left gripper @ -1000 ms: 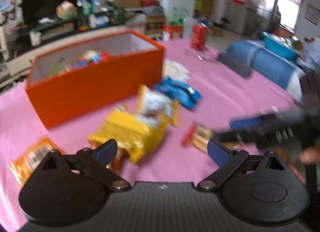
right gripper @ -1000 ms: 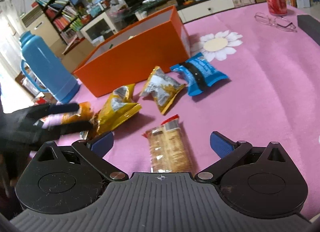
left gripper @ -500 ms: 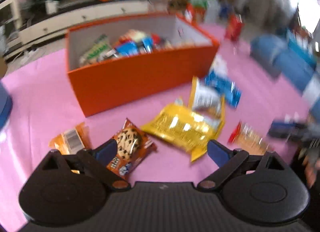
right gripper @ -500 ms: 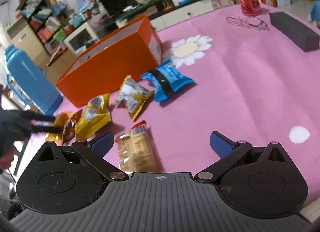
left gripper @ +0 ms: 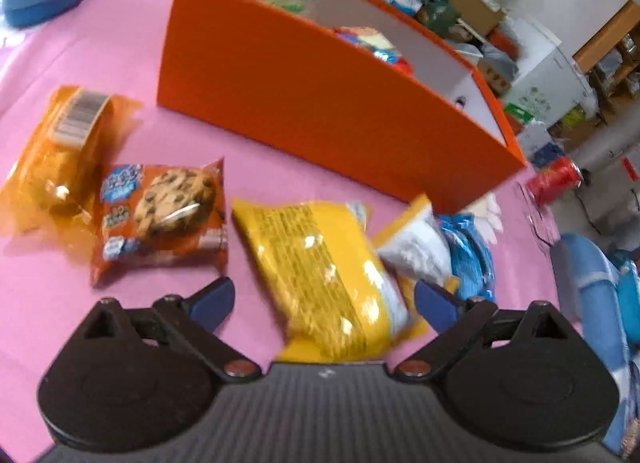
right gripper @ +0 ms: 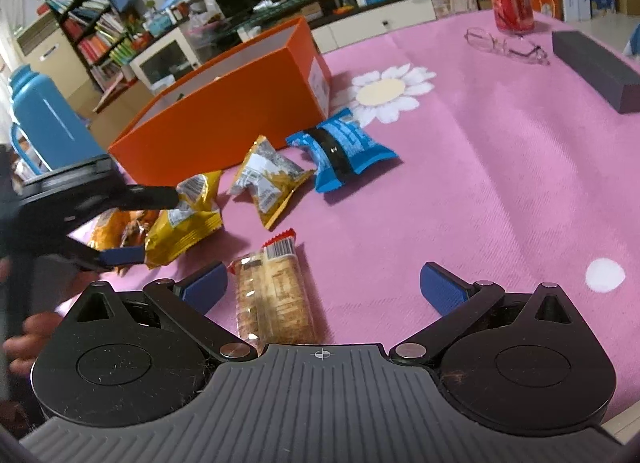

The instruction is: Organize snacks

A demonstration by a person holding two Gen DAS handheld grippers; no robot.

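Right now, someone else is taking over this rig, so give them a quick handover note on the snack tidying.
Left tool: open, empty, straddling the yellow bag without pressing it.
Right tool: open, empty, over the cracker pack.
Orange box already holds several snacks.
Six packs are loose on the pink cloth: yellow bag, cracker pack, cookie pack, orange pack, white-and-yellow bag, blue pack.
Likely next: close the left tool on the yellow bag, box it, then the rest.
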